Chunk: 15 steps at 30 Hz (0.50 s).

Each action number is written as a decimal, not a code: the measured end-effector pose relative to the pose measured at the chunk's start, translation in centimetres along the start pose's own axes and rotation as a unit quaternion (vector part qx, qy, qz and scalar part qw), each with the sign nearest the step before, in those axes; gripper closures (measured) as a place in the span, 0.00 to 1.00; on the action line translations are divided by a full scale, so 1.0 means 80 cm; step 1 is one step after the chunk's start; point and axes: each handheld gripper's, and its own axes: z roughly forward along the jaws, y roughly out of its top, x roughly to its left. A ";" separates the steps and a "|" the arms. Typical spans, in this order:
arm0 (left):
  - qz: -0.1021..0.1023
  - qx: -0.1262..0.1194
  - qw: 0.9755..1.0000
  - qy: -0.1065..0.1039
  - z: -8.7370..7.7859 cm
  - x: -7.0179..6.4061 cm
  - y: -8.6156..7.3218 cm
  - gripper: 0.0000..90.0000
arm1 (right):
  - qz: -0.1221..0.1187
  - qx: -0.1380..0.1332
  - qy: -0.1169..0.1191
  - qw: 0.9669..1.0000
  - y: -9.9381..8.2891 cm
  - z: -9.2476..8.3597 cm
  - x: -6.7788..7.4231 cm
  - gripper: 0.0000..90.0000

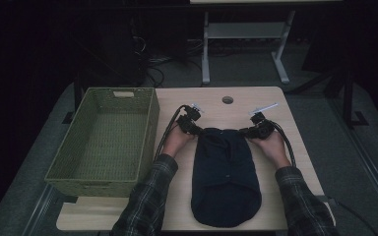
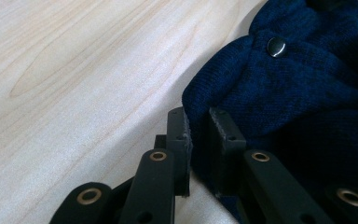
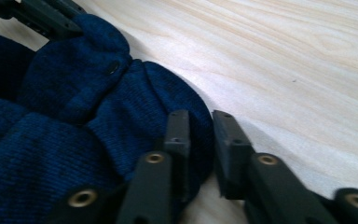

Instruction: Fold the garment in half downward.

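Navy knit garment (image 1: pixel 225 177) lies flat mid-table (image 1: pixel 275 105), right of the green basket (image 1: pixel 106 140). My left gripper (image 2: pixel 199 128) and right gripper (image 3: pixel 200 135) each pinch a far corner. Likely soft, light, floppy; thick folded edges hold best. Snap button (image 2: pixel 276 46); no readable writing.

The dark blue knit garment (image 1: pixel 225 179) has its near hem cut off by the high view's bottom edge.
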 end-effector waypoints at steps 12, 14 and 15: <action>-0.015 -0.008 1.000 0.005 -0.015 -0.003 0.003 0.90 | -0.042 0.003 -0.035 0.998 0.013 -0.013 0.016 0.94; -0.007 -0.009 1.000 0.011 -0.023 -0.004 0.005 0.90 | -0.050 -0.004 -0.039 0.998 0.018 -0.019 0.019 0.94; -0.008 -0.011 1.000 0.014 -0.027 -0.004 0.006 0.90 | -0.053 -0.007 -0.041 0.998 0.021 -0.022 0.021 0.94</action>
